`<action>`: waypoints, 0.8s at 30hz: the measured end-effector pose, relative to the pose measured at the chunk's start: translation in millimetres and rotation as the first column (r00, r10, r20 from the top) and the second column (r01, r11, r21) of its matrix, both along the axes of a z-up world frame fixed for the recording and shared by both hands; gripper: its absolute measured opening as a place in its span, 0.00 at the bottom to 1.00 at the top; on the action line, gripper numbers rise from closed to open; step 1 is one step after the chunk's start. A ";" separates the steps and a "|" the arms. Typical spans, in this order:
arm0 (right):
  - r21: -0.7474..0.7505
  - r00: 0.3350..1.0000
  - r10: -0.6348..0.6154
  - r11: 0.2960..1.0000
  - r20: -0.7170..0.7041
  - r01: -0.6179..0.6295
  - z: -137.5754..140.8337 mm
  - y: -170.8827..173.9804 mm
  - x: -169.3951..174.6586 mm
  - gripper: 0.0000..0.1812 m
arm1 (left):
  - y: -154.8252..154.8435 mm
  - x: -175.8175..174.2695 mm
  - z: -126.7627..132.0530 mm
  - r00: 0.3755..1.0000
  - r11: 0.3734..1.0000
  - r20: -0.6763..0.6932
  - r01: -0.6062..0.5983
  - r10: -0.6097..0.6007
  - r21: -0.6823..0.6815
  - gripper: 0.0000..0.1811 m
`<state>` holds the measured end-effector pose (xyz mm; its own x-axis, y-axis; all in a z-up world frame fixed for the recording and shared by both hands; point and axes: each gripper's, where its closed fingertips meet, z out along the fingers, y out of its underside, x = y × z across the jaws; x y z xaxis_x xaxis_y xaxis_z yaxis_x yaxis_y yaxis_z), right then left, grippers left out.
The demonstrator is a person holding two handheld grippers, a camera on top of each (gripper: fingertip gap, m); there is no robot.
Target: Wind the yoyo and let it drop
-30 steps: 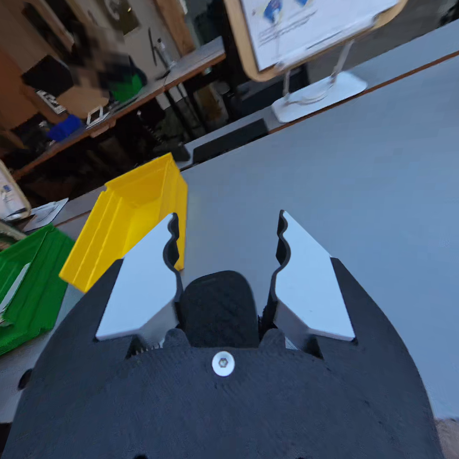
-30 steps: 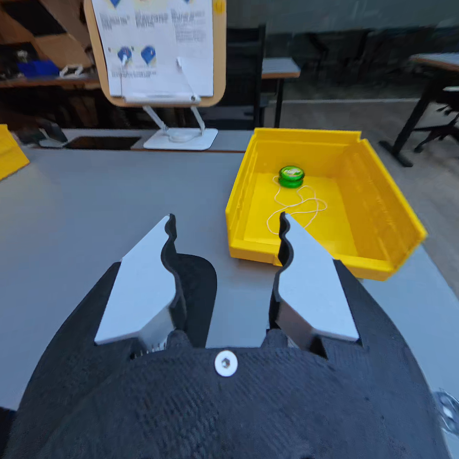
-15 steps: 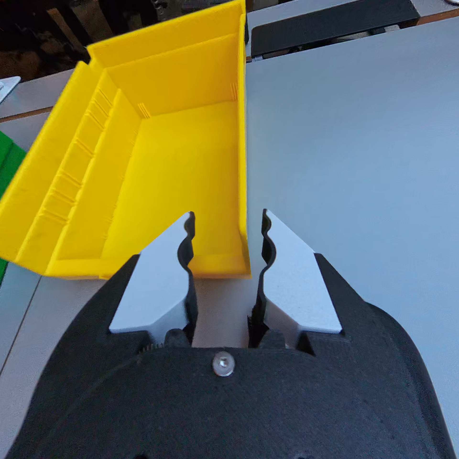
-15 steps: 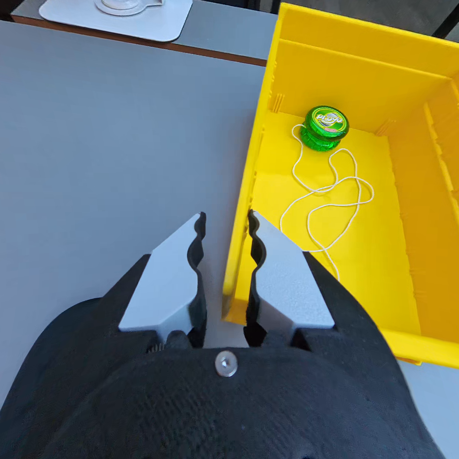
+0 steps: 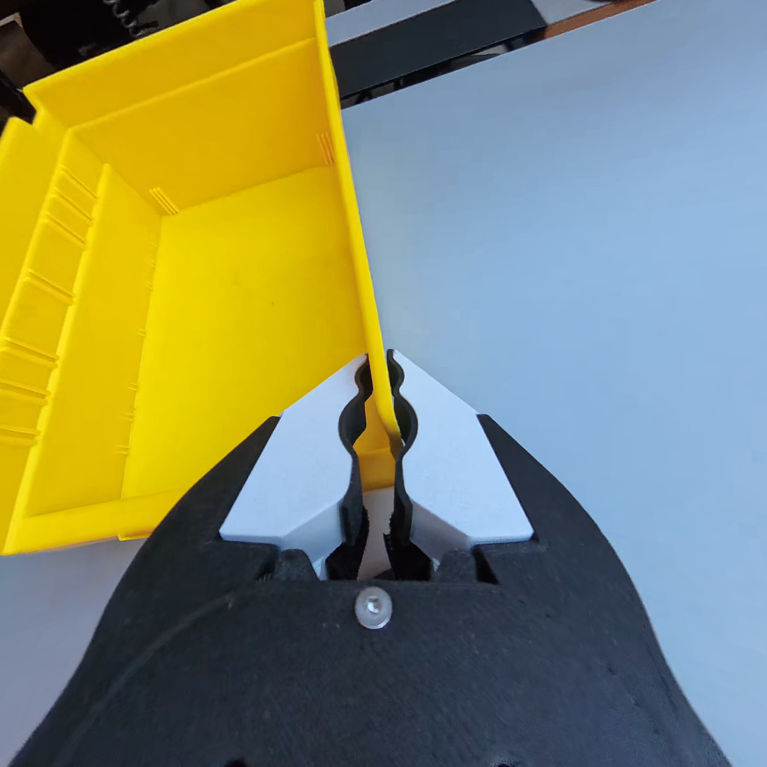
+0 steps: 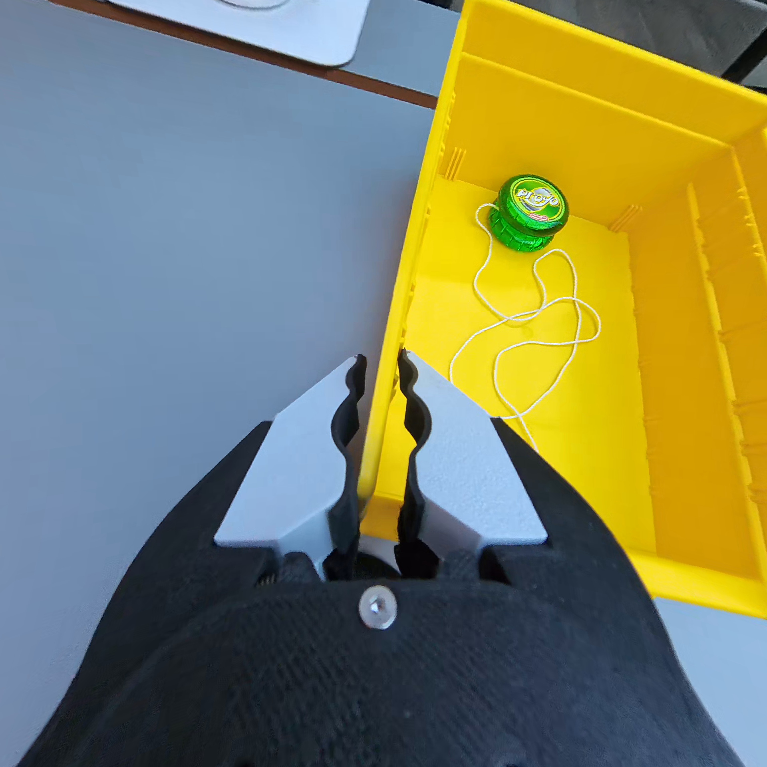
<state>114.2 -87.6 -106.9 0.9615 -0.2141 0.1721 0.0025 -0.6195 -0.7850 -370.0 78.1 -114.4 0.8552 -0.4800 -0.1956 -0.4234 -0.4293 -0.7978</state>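
Note:
A green yoyo (image 6: 529, 211) lies on its side at the far end of a yellow bin (image 6: 415, 249), its white string (image 6: 539, 311) unwound in loose loops on the bin floor. My right gripper (image 6: 381, 357) is closed on this bin's left wall near the front corner, one finger outside and one inside. In the left wrist view, my left gripper (image 5: 378, 356) is shut on the right wall of a second, empty yellow bin (image 5: 348, 207), near its front corner.
Both bins stand on a grey table (image 6: 186, 249). A white stand base (image 6: 269, 25) sits beyond the table's brown back edge. A flat black object (image 5: 436, 45) lies behind the empty bin. Open table surface (image 5: 581, 290) lies right of the empty bin. Spacing between my two grippers at the tips: around 50 cm.
Both grippers dropped from a raised, level view down to the bins, moved forward over a side wall, and their jaws closed from wide open onto the walls.

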 end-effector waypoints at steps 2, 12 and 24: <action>-0.006 0.999 0.046 0.999 -0.005 -0.046 -0.3 14.2 -28.1 0.09 | -4.6 25.5 0.1 1.000 1.000 -0.008 0.002 -0.002 0.007 0.02; 0.000 0.974 0.225 0.974 0.004 -0.225 -0.6 75.3 -170.2 0.16 | -41.1 162.0 4.5 0.992 0.992 0.020 0.123 -0.123 0.018 0.06; 0.237 0.858 0.457 0.883 -0.234 -0.405 138.9 155.9 -277.8 0.32 | -94.1 99.4 174.8 0.930 0.878 0.335 -0.027 -0.154 0.478 0.23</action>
